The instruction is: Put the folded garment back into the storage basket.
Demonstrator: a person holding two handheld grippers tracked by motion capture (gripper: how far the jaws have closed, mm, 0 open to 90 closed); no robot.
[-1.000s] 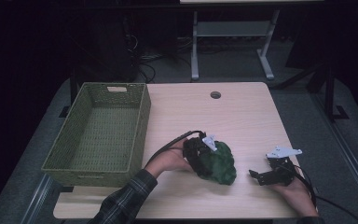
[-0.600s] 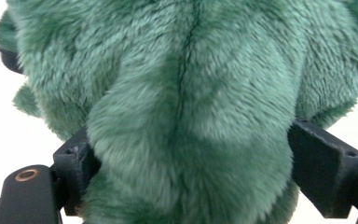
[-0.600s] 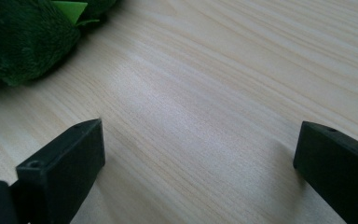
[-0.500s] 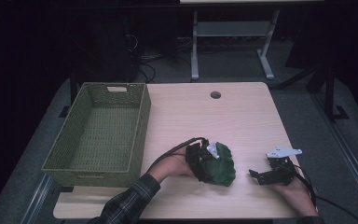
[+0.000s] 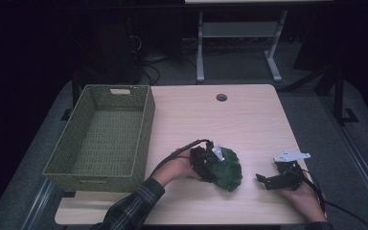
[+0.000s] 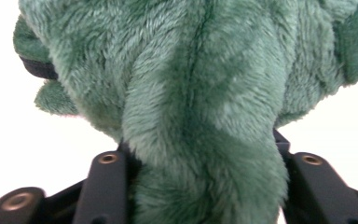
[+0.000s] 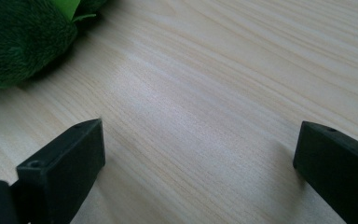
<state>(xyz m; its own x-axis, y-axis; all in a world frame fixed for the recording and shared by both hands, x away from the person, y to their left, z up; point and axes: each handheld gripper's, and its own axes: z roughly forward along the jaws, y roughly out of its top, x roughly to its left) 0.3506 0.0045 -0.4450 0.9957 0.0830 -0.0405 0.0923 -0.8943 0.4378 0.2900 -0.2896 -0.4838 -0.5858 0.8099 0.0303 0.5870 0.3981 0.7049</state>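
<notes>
A dark green plush toy (image 5: 227, 170) lies on the pale wooden table (image 5: 249, 124) near its front edge. My left gripper (image 5: 210, 165) reaches in from the toy's left, and in the left gripper view (image 6: 207, 163) the fur (image 6: 191, 93) bulges between both black jaws, so it is shut on the toy. To the right of the toy my right gripper (image 5: 264, 181) rests low over the table, pointing left at it. Its jaws stand wide apart in the right gripper view (image 7: 196, 154) with bare wood between them. The plush (image 7: 23, 37) sits at the upper left there, clear of the jaws.
A green woven basket (image 5: 146, 124) with nothing in it stands on the table's left side. A round cable hole (image 5: 221, 97) is at the table's far edge. Beyond the table, a dark floor with cables and a white desk frame (image 5: 239, 29).
My left gripper has shifted slightly toward the table's front edge and settled onto the plush. The toy has barely moved. The right gripper has stayed where it was.
</notes>
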